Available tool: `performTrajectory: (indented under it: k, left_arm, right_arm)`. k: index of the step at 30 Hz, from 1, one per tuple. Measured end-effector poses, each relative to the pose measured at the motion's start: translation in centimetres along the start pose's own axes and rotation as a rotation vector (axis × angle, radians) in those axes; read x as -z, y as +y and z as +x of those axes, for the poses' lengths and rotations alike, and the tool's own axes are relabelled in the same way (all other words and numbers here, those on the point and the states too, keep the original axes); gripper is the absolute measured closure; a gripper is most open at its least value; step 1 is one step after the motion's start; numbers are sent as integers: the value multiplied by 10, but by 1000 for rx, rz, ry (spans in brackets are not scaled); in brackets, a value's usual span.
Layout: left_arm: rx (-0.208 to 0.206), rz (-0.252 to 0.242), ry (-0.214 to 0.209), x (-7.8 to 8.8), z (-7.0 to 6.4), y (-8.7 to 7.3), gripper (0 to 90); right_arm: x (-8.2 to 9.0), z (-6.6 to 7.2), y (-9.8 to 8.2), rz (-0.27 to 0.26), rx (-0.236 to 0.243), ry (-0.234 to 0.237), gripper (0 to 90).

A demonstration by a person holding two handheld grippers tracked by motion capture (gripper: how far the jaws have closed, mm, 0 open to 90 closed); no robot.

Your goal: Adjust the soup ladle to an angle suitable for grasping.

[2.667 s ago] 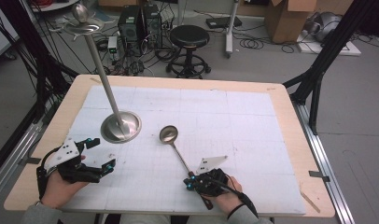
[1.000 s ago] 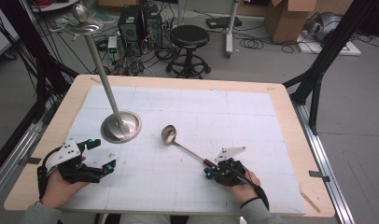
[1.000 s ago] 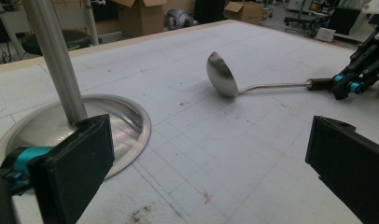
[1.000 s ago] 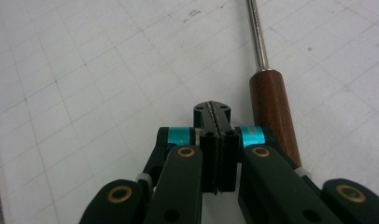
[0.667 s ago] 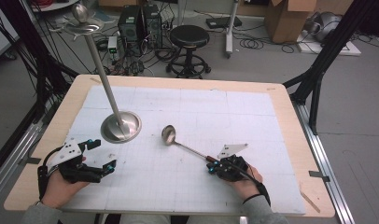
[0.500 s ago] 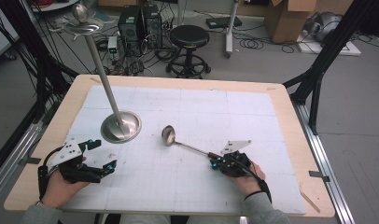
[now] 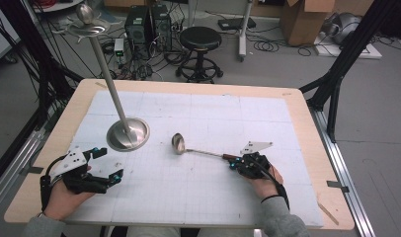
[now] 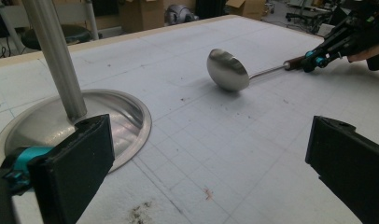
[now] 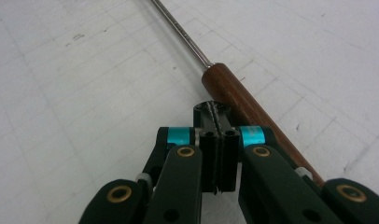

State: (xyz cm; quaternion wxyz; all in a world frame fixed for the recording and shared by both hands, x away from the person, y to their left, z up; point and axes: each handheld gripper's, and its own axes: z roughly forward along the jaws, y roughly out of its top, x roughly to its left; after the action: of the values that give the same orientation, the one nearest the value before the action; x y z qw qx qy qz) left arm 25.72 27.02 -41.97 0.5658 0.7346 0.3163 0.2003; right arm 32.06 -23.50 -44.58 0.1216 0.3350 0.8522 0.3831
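A steel ladle (image 7: 178,143) with a brown wooden handle lies on the white gridded mat, bowl toward the middle and handle pointing right. My right gripper (image 7: 233,163) sits at the handle's end, jaws shut together with nothing between them. In the right gripper view the wooden handle (image 9: 234,91) runs beside and under the right side of the shut gripper (image 9: 216,112), touching it. My left gripper (image 7: 108,163) rests at the front left, open and empty. Its view has the jaws wide apart (image 8: 211,154), with the ladle bowl (image 8: 228,70) beyond them.
A tall steel stand with a round base (image 7: 128,134) and a leaning pole (image 8: 57,60) rises left of the ladle, just beyond my left gripper. A small dish (image 7: 87,27) tops it. The mat lies on a wooden table (image 7: 307,118). A stool (image 7: 201,37) stands behind it.
My right gripper has slid to the right along the table. The ladle's handle has swung with it from pointing toward the front to pointing right, while the bowl barely shifted. The left gripper stayed put.
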Motion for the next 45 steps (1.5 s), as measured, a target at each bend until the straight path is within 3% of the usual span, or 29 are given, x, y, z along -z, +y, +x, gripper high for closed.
performTrajectory:
  k: [2,3,4,5,6,9,14,17,22,24,25,34,35,41,45]
  left_arm:
    - [2,-2,-1,0,0,0,17]
    - [1,-1,-1,0,0,0,17]
    - [1,0,-1,0,1,0,18]
    - [1,4,-1,0,1,0,18]
    - [0,7,0,-1,1,0,17]
    - [1,13,-9,-2,0,-1,17]
    - [-3,12,-17,-2,-1,-1,17]
    - [-4,0,-20,0,-1,0,17]
    - [-7,-36,-45,2,-3,2,18]
    - [-8,-36,-48,3,-3,2,18]
    - [-7,-38,-51,3,-3,2,17]
    - [-7,-31,-47,3,-3,2,17]
    - [-6,-30,-49,3,-3,2,17]
    - [-2,-28,-60,3,-3,2,17]
    - [1,-29,-60,3,-3,2,17]
  right_arm:
    - [0,1,0,-2,-8,-4,900]
    - [1,1,0,-2,-18,8,900]
    - [4,2,1,-39,-54,42,900]
    - [4,2,1,-39,-54,42,900]
    - [6,5,5,-82,-44,38,900]
    - [7,9,10,-99,-32,39,900]
    - [6,18,34,-126,-10,87,900]
    - [-3,23,54,-112,16,91,900]
    - [-16,20,65,-100,14,70,900]
    - [-23,17,69,-97,6,74,900]
    - [-30,14,73,-94,12,106,900]
    - [-66,13,91,-22,49,106,900]
    - [-73,15,96,-4,74,94,899]
    - [-86,21,102,6,101,92,900]
    - [-98,19,98,51,77,92,900]
